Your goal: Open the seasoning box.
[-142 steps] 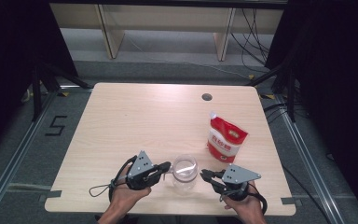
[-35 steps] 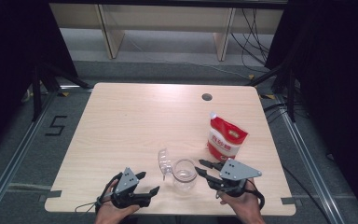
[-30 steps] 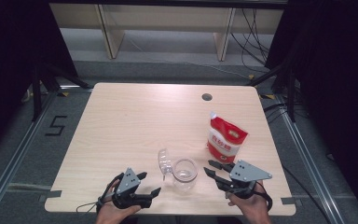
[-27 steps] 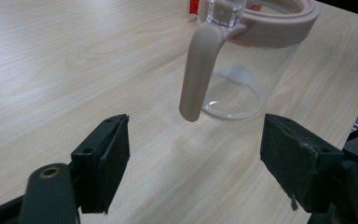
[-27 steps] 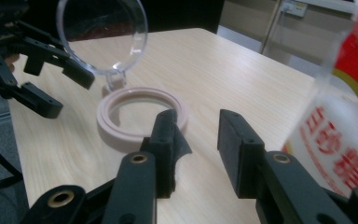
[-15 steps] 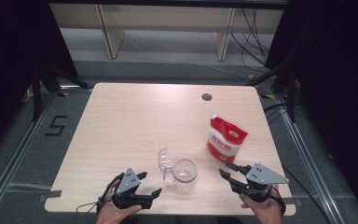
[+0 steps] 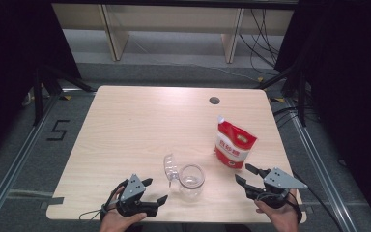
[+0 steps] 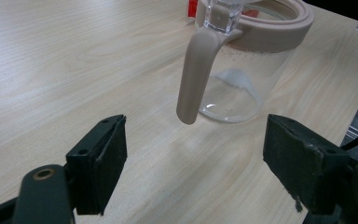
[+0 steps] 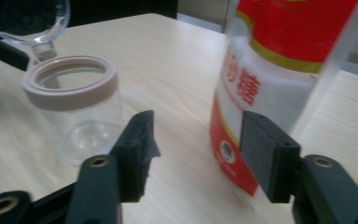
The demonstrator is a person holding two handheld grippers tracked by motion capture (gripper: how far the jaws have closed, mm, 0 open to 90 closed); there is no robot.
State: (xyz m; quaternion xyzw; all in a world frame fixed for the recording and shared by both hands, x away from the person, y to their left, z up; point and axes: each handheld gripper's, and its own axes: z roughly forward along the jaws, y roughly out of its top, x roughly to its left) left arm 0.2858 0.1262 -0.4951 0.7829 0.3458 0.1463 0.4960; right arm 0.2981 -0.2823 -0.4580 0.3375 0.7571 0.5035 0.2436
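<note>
The glass jar (image 7: 191,181) with the pinkish rim sits near the front edge of the surface (image 7: 140,125), its clear hinged lid (image 7: 170,166) flipped open to the left. A pinkish clasp hangs down its side in the left gripper view. Just right of it and a bit further back stands a red and white pouch (image 7: 234,145). It has gold trim and red Chinese characters down the white part, seen in the right gripper view; blur leaves them unreadable there.

The surface is light wood grain with rounded corners and a round cable hole (image 7: 214,100) near the far edge. It stands on grey floor with a "5" (image 7: 58,130) taped at the left, pale shelving behind, cables trailing at the back right, dark curtains on both sides.

The left gripper (image 7: 149,192) rests at the front left, jaws spread wide with nothing in them, the jar just ahead and the clasp lined up with the gap. The right gripper (image 7: 245,175) is off to the right, apart from the jar, jaws having just been opening. They're empty, pointing at the bottom of the pouch, not touching it.
</note>
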